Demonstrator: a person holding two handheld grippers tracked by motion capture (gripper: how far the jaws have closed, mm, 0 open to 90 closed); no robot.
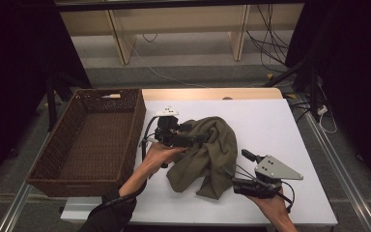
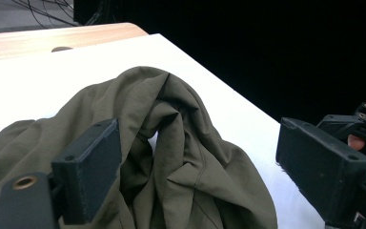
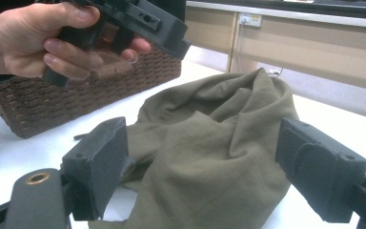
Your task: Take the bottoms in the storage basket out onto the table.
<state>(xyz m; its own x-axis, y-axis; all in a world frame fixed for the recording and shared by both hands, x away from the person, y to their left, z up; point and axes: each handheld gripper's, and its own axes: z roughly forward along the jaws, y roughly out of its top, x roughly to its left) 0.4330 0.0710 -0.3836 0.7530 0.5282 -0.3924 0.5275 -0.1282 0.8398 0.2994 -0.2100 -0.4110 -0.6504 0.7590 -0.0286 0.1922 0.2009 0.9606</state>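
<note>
Crumpled olive cloth point(image 1: 206, 153) mid-table on white table point(image 1: 280, 125), just right of empty wicker basket point(image 1: 89, 140), no readable writing, left gripper point(image 2: 198, 162) and right gripper point(image 3: 219, 176) jaws spread wide, cloth between unpinched

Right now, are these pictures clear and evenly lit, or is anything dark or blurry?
High view: the white table is bright, the green cloth clear, the surroundings nearly black and the basket dim. Left gripper view: the cloth is sharp, the near jaws slightly soft, the background black. Right gripper view: evenly lit; the person's hand looks a little soft.
</note>
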